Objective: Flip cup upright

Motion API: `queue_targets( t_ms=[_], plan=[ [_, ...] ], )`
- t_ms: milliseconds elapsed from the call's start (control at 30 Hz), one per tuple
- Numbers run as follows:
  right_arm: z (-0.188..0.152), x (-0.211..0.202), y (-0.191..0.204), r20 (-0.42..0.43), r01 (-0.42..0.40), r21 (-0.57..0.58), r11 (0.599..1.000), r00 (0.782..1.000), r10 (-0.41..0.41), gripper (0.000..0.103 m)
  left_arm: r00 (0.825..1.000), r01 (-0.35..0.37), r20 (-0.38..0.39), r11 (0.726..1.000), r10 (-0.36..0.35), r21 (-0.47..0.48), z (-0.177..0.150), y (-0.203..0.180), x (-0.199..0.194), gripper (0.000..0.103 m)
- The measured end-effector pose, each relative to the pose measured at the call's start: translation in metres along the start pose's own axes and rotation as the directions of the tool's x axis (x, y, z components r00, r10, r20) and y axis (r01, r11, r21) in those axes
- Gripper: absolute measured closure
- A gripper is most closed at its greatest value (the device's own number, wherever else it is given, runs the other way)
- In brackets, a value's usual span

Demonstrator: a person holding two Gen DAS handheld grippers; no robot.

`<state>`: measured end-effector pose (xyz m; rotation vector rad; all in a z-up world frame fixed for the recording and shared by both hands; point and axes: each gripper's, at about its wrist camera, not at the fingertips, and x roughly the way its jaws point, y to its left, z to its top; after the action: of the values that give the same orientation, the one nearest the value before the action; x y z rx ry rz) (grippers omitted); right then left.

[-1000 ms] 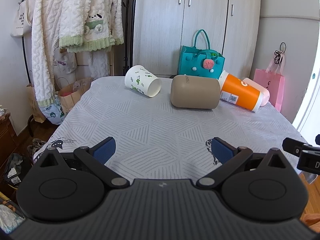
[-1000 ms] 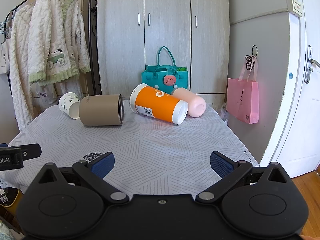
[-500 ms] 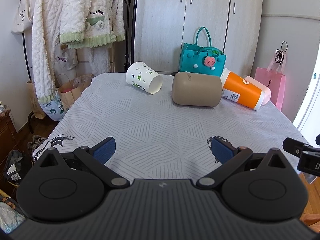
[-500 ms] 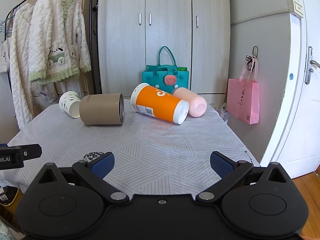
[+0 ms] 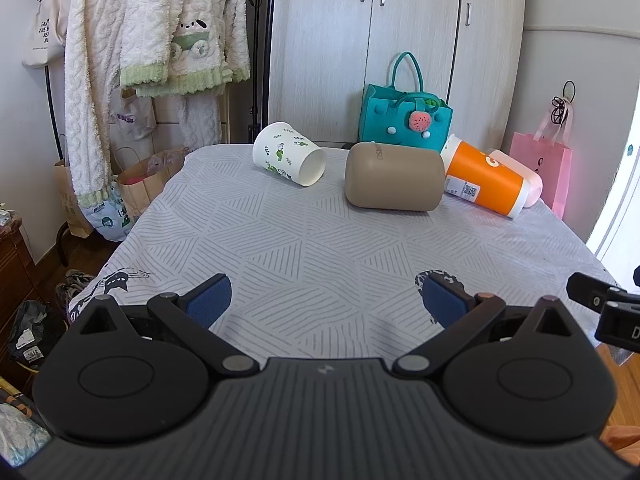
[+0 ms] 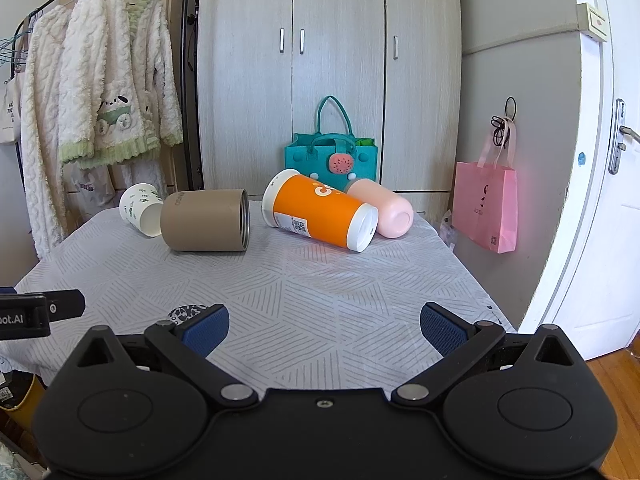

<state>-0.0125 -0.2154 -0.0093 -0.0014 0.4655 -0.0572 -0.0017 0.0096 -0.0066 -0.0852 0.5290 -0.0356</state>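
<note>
Step in hand: the approach is only beginning; no cup is being touched yet, and all four cups are lying on their sides at the far end of the desk (image 5: 320, 248).
Left gripper: the left gripper (image 5: 326, 300) is hovering over the near edge of the desk, its blue fingers (image 5: 208, 298) are standing wide apart and are holding nothing.
Right gripper: the right gripper (image 6: 324, 326) is also waiting above the near edge, with its fingers (image 6: 442, 328) spread open and empty.
White paper cup: the white paper cup (image 5: 289, 153) with green prints is lying at the far left, its mouth is pointing toward the near right.
Tan cup: the tan cup (image 5: 394, 176) is lying across the middle, just beside the paper cup; in the right wrist view its open mouth (image 6: 243, 219) is facing right.
Orange cup: the orange cup (image 6: 320, 210) with the white rim is lying to the right of the tan one and is leaning against the pink cup (image 6: 382, 208).
Which cup is meant: the task is not saying it, so it cannot be told from here; the paper cup is sitting nearest to the left gripper's side, the orange and pink ones nearer to the right.
Next move, as a judgement: one gripper is probably needing to travel forward, well across the desk, and take a cup by its side wall or rim, then turn it until the mouth is facing up.
Care needed: the cups are round and could be rolling away when pushed; the paper one is probably light and easy to crush.
</note>
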Motion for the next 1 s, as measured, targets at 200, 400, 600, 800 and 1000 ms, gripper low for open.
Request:
queue_targets(
  t_ms=[200,400,600,800,1000],
  plan=[
    [-0.0005,-0.0013,0.0020,0.001,0.000,-0.008,1.000,1.000,0.000,0.000,1.000,0.002,-0.003,1.000,-0.002,0.002,0.0001,0.0005,-0.0001,0.000],
    [-0.0011,-0.0023,0.0016,0.002,0.006,-0.006,1.000,1.000,-0.006,0.000,1.000,0.003,-0.007,1.000,-0.003,0.005,0.0000,-0.0002,-0.0002,0.000],
    [-0.0005,-0.0016,0.0017,0.000,0.006,-0.009,1.000,1.000,-0.006,0.000,1.000,0.000,-0.010,1.000,0.000,0.008,-0.0002,-0.0003,0.0000,0.000],
    [-0.0004,-0.0021,0.0030,-0.001,0.002,-0.014,1.000,1.000,-0.002,0.000,1.000,0.000,-0.012,1.000,0.000,0.009,-0.0006,0.0003,0.0001,0.000],
    [0.0040,-0.0020,0.0028,-0.017,-0.019,-0.027,0.999,1.000,0.019,0.000,0.999,0.002,-0.042,1.000,-0.002,0.011,0.0061,0.0007,-0.0023,0.000]
  ],
)
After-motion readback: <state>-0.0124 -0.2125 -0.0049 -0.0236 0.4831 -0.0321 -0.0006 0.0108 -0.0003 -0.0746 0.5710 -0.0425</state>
